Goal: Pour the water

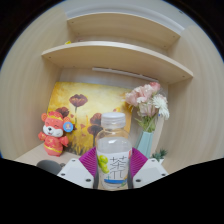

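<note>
The gripper (112, 172) has both pink pads (89, 162) pressed on the body of a clear plastic bottle (113, 150), which stands upright above the shelf's front edge. Filled, it is probably fairly heavy, slick and squeezable, so a mid-body hold suits.

The bottle's (114, 150) base is hidden below the tool (113, 172), so its footing on the bench cannot be told. The characters on its label are too small to read. The bottle covers part of the vase (147, 143) and the painting's (88, 108) lower edge. The toy's (54, 131) feet are blurred.
</note>
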A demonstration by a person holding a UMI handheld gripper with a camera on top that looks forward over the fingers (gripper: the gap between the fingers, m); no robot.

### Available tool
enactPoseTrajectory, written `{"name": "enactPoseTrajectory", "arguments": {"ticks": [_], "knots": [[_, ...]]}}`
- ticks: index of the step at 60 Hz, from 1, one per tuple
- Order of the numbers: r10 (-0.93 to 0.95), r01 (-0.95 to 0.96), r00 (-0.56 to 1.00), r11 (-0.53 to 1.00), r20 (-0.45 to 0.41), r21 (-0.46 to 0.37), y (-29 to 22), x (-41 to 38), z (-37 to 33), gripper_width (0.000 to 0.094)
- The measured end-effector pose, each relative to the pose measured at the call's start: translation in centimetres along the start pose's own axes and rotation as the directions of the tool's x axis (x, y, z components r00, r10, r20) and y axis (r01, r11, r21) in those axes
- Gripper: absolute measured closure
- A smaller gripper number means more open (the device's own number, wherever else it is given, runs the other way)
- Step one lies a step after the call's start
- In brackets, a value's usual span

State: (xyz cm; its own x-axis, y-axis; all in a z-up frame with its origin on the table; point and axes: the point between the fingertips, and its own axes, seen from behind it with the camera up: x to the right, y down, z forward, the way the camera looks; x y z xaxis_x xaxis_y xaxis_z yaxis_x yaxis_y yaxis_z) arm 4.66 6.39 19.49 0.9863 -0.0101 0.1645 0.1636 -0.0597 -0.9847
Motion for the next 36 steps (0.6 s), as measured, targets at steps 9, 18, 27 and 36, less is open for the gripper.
{"name": "enactPoseTrajectory", "arguments": {"ticks": [9,18,27,36], "knots": [[0.190,-0.187,0.981,0.978,0.027,-0.088,5.7,-0.7,0.8,0.0542],[0.217,-0.210,0.975,0.969,0.047,-0.131,9.5,-1.4,1.0,0.0542],[0.200,-0.193,0.979,0.974,0.049,-0.116,10.4,-1.8,0.7,0.0543],[0.175,-0.168,0.983,0.978,0.048,-0.128,10.4,-2.0,0.7,0.0497]]}}
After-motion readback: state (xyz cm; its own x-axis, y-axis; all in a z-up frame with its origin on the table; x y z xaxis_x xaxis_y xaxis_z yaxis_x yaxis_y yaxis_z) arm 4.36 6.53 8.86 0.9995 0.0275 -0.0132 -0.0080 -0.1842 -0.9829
